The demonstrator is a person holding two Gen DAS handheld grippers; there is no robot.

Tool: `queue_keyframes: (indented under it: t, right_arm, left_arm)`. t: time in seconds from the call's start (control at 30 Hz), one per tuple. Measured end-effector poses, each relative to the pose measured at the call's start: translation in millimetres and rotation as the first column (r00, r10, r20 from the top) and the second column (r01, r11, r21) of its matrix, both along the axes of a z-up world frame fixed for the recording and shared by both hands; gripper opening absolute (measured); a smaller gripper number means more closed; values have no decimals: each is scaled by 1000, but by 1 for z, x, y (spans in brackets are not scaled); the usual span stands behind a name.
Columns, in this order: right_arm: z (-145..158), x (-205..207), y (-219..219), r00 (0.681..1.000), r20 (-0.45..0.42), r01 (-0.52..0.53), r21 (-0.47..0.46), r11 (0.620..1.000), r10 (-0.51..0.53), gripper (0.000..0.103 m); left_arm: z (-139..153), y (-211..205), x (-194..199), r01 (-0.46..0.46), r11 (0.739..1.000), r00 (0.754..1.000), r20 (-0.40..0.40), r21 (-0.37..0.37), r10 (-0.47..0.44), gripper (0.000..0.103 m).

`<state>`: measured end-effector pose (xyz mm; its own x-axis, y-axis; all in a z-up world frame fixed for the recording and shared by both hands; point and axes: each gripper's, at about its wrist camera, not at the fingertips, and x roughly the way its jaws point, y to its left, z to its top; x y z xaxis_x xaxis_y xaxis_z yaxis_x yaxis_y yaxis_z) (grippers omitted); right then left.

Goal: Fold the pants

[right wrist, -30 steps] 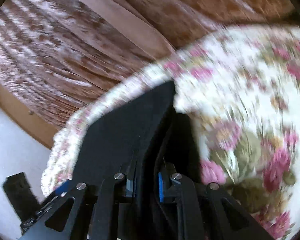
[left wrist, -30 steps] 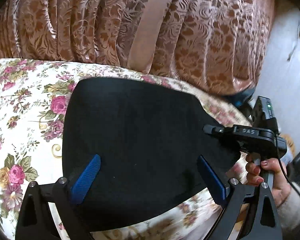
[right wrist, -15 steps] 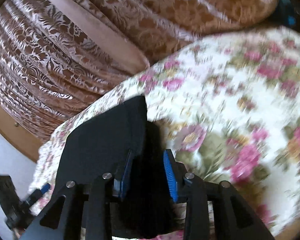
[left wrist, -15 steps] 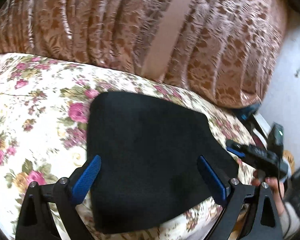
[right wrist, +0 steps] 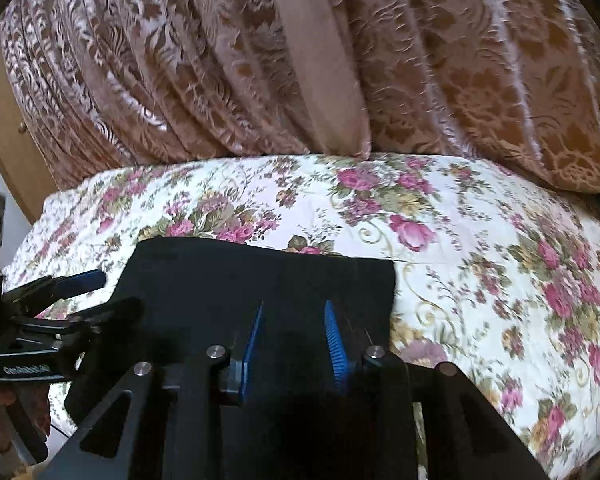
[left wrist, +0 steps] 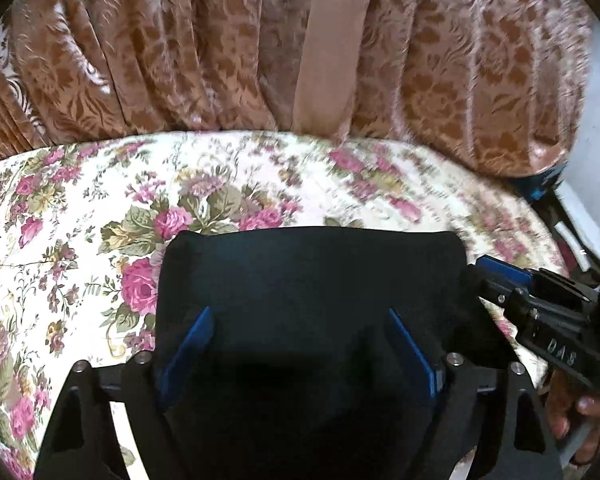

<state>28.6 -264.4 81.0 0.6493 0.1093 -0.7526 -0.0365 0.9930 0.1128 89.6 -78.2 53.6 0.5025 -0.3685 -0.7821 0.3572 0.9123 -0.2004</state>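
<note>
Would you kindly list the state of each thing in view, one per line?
Pants: folded into a compact black rectangle, lying flat on the bedspread.
Left gripper: open wide, over the pants, gripping nothing.
Right gripper: open narrowly, over the pants.
Curtain: hanging in pleats behind the bed.

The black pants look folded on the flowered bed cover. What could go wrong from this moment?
1. The black pants lie near the front edge of the flowered bed cover, so a pull could drag them off.
2. Both hand-held grippers, the left and the right, are open over the fabric, so a finger could catch the top layer and spoil the fold.
</note>
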Motion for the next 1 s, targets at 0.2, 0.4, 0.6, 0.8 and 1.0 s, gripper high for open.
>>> queue_keyframes:
  t: [0.2, 0.4, 0.6, 0.8, 1.0]
  right_arm:
    - [-41, 34, -6, 993, -109, 26, -68, 997, -34, 28]
    - [-70, 51, -18, 992, -102, 63, -61, 996, -69, 30]
    - [-83, 55, -34, 992, -81, 103, 39, 994, -99, 32]
    - [-81, 49, -29, 993, -44, 110, 21, 994, -109, 32]
    - [-77, 36, -32, 991, -23, 131, 30, 991, -131, 36]
  left_arm:
    - [-35, -9, 29, -35, 992, 999, -37, 122, 40, 86]
    - [-59, -10, 45, -66, 990, 996, -51, 127, 73, 101]
    - [-64, -12, 44, -73, 989, 997, -30, 131, 77, 103]
    - [-64, -11, 41, -73, 990, 997, -16, 120, 76, 103]
    - [-62, -8, 35, -74, 991, 997, 0, 109, 74, 103]
